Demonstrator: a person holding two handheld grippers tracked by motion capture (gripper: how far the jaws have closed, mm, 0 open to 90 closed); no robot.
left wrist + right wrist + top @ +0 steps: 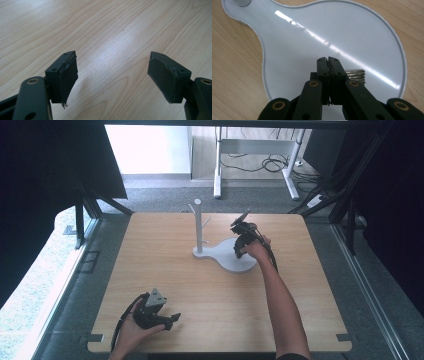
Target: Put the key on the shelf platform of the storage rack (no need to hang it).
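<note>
Two tongs shut, white base rim near

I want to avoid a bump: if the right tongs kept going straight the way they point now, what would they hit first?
Most likely the glossy white stand base: the right tongs, jaws shut, aim down onto it. A ridged metal piece sits just beside the jaws; whether they touch is unclear.

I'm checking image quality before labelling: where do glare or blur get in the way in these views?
Right gripper view: a bright glare streak runs diagonally across the glossy white stand base; the right gripper nearest the lens looks soft. Left gripper view: a pale sheen lies on the wooden table between the open fingers. High view: the floor behind is overexposed, the sides dark.
</note>
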